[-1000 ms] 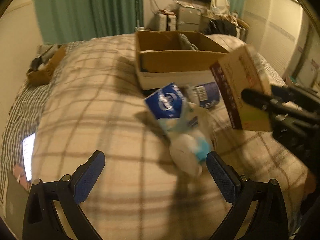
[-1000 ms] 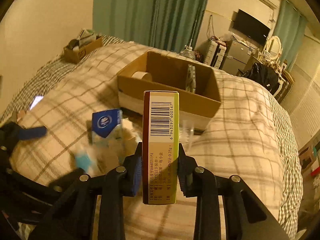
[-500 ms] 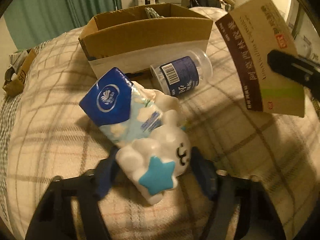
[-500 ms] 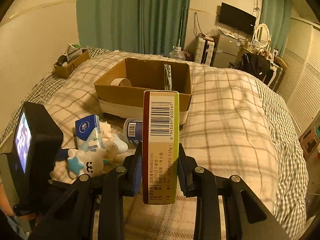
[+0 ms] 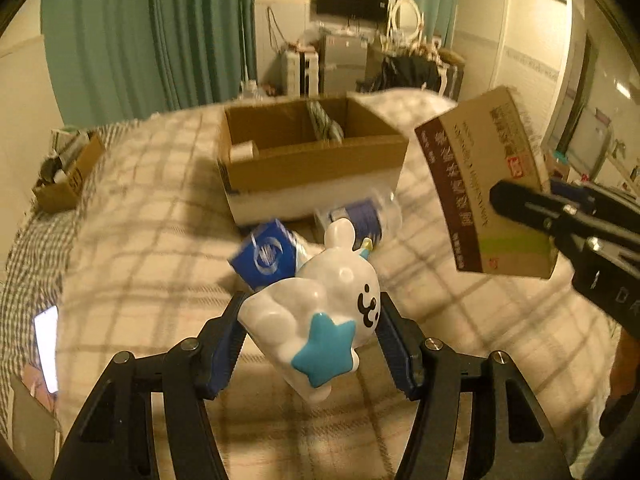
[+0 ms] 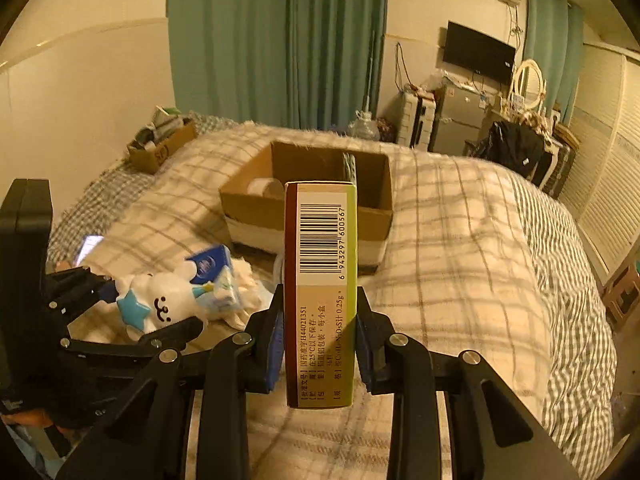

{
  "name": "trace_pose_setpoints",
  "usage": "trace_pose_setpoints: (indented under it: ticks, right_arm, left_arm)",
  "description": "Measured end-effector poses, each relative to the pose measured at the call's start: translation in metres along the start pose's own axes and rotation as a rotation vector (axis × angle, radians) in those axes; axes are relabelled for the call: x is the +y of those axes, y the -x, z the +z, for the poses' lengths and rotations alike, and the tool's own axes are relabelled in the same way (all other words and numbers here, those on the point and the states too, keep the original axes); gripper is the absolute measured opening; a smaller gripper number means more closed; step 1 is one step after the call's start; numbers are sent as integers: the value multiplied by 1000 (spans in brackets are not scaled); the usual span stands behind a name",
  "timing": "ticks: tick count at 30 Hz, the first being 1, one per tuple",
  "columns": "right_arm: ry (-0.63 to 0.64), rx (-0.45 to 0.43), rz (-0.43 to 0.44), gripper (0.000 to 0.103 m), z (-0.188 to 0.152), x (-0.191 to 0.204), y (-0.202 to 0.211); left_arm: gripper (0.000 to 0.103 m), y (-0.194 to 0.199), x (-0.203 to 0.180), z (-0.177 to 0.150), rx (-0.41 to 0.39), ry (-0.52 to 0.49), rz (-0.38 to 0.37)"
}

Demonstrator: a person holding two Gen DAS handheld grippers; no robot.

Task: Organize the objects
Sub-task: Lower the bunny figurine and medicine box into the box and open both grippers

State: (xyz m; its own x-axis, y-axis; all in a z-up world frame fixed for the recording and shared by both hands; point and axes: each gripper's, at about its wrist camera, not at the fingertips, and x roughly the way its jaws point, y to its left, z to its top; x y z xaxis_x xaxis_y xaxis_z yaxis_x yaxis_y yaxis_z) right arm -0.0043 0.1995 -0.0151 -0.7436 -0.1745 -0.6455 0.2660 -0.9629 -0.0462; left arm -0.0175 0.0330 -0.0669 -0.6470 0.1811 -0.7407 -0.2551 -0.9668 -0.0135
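Two light items are held: a smooth, rigid white rabbit figurine [image 5: 320, 320] is clamped across its body by the left tongs [image 5: 312, 340], and a crushable medicine carton [image 6: 320, 292] by its broad faces in the right tongs [image 6: 320, 344], the cardboard box [image 6: 304, 208] lying ahead.

Both views are dim and steeped in a warm amber cast, with black vignette corners and strong fisheye bending that curves the green curtains [image 6: 276, 40] and walls near the frame edges. In the left wrist view the cardboard box [image 5: 308, 168] and the bedding around it are smeared by motion blur, while the white toy [image 5: 320, 320] close to the lens stays sharp. The right wrist view is crisper, with soft shadows on the plaid blanket [image 6: 460, 248] beside the box.
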Motion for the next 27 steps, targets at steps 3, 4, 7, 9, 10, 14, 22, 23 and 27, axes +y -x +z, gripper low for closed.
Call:
trace_pose_setpoints:
  ticks: [3,4,7,9,10,14,22,23,27]
  right_arm:
    - [24,-39,-5,29,17,4,10]
    - [38,-58,-12,29,26,6,12]
    - [61,-105,-21,29,56,7,16]
    - [67,-127,-22,29,75,4,17]
    - [70,-138,-26,29,88,2,17]
    - [61,-149,-37,29,128,-11,5]
    - [34,-42,-86,29,181,-40,-79]
    - [36,-18,-86,29,183,-42,-92]
    - [33,65,-73,29,182,-51,-144]
  left_arm:
    - [64,17,1,19,-60,-4,12]
    - [64,19,3,25,-74,-6,11]
    - [64,32,5,50,-130,-10,16]
    - [64,37,8,67,-163,-8,20]
    - [64,39,10,77,-179,-2,21]
    - [64,33,22,121,-206,42,6]
    - [64,-31,31,187,-193,40,23]
    - [64,-40,32,190,-184,38,27]
    - [63,-88,38,196,-127,54,24]
